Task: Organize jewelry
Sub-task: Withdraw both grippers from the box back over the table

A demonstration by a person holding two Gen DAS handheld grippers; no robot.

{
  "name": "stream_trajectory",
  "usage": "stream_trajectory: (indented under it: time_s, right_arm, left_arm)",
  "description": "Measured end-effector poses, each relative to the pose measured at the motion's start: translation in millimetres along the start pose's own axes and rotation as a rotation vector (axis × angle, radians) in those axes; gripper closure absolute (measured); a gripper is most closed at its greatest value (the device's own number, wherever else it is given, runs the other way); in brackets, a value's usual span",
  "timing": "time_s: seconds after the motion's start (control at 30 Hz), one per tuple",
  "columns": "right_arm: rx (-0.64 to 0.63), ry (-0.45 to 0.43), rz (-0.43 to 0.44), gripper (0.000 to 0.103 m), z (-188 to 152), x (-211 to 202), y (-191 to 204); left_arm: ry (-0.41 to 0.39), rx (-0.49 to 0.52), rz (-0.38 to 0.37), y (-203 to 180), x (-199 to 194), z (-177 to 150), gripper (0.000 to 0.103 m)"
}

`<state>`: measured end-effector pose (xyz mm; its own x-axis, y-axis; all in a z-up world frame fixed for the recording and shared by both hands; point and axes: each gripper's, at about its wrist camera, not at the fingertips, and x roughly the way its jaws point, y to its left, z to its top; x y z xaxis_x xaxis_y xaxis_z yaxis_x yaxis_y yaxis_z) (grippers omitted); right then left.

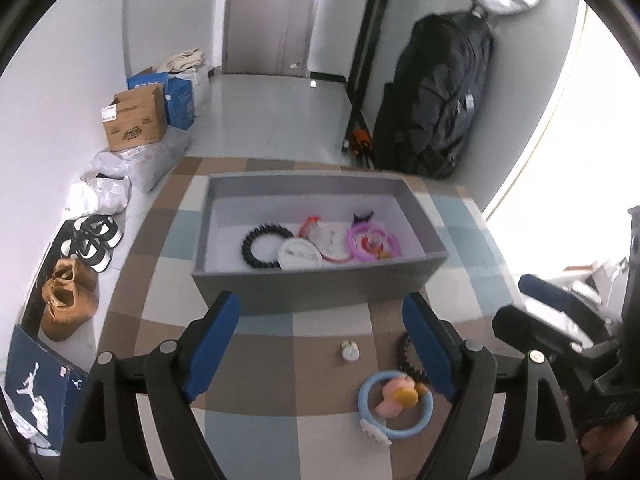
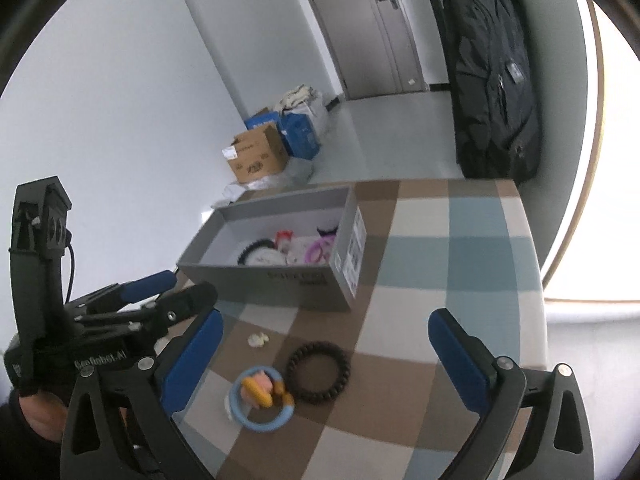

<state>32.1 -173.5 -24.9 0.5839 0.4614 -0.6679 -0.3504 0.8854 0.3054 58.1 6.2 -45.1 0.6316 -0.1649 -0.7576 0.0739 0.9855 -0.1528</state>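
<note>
A grey box [image 1: 320, 284] [image 2: 276, 284] stands on the checked tablecloth and holds a black bead bracelet [image 1: 262, 246], a white piece [image 1: 300, 255] and pink and purple rings [image 1: 372, 242]. On the cloth lie a light blue ring with a pink and yellow charm [image 1: 394, 408] [image 2: 262, 398], a dark coil hair tie [image 2: 319, 371] [image 1: 406, 354] and a small cream piece [image 1: 349, 350] [image 2: 258, 339]. My left gripper [image 1: 320, 344] is open and empty, above the cloth in front of the box. My right gripper [image 2: 324, 356] is open and empty above the loose pieces.
The table's right edge [image 2: 536, 264] is near a bright window. Cardboard boxes [image 1: 136, 122], shoes [image 1: 70, 304] and bags lie on the floor at left. A large black bag [image 1: 436, 96] stands behind the table.
</note>
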Motion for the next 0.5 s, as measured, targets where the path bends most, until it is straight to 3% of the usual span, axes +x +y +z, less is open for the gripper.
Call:
stream_trajectory:
  time_s: [0.2, 0.5]
  right_arm:
    - [0.015, 0.022, -0.037, 0.0, -7.9, 1.6, -3.6]
    - [0.018, 0.032, -0.081, 0.0, -9.5, 5.8, -9.0]
  left_arm:
    - [0.054, 0.046, 0.044, -5.4, 10.8, -8.2, 0.022]
    - [0.162, 0.051, -0.019, -5.0, 29.1, -13.8, 0.022]
